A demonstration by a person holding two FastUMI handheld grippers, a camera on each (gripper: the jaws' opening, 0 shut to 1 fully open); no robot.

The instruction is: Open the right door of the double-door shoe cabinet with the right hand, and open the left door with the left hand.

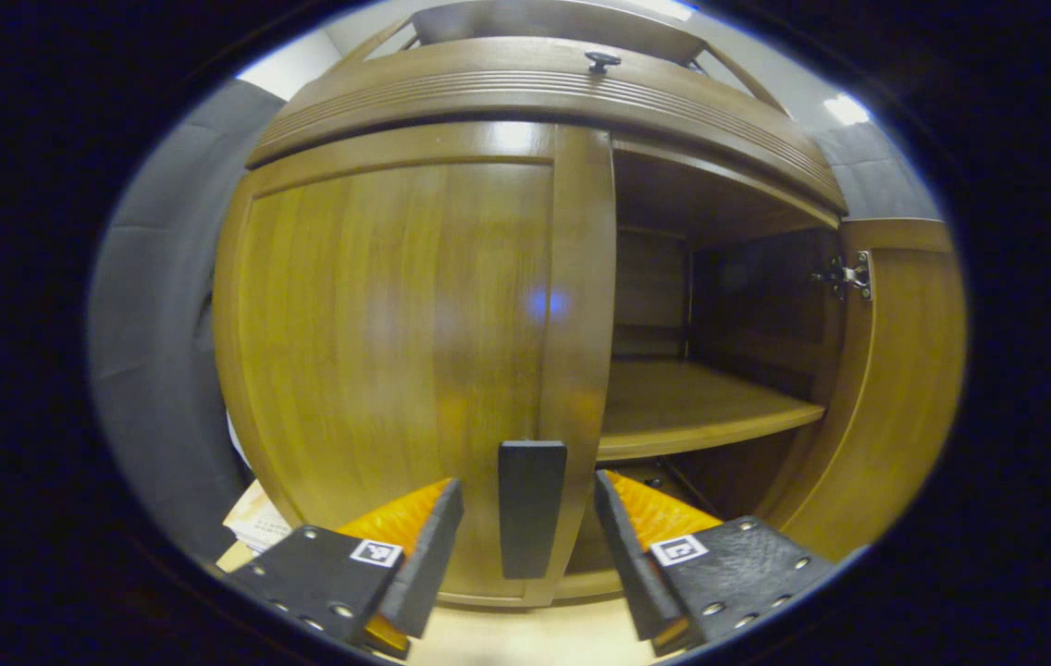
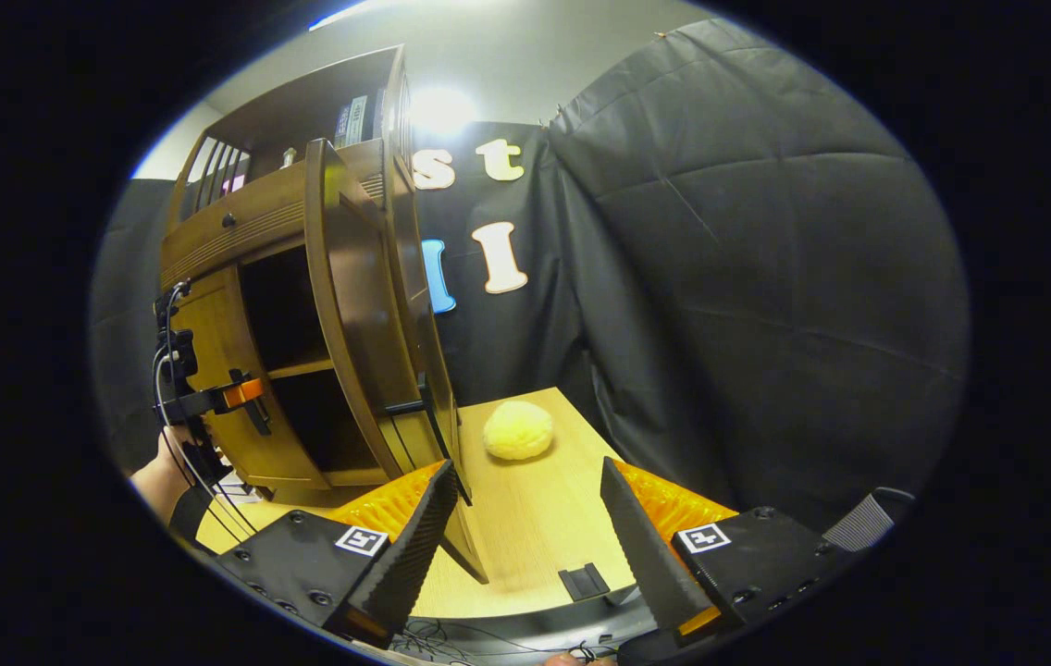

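This is a recording booth made to look like a home, not a real room. A black cloth wall (image 2: 748, 277) hangs in folds close behind and beside the furniture, and a plain pale wall with a bright ceiling lamp (image 2: 440, 109) shows above it. A wooden shoe cabinet (image 1: 525, 102) stands on a light wooden desk (image 2: 535, 518), not on a floor. Loose black cables (image 2: 433, 636) lie at the front edge of the desk, and a soft yellow ball (image 2: 518, 430) rests on it near the cabinet.
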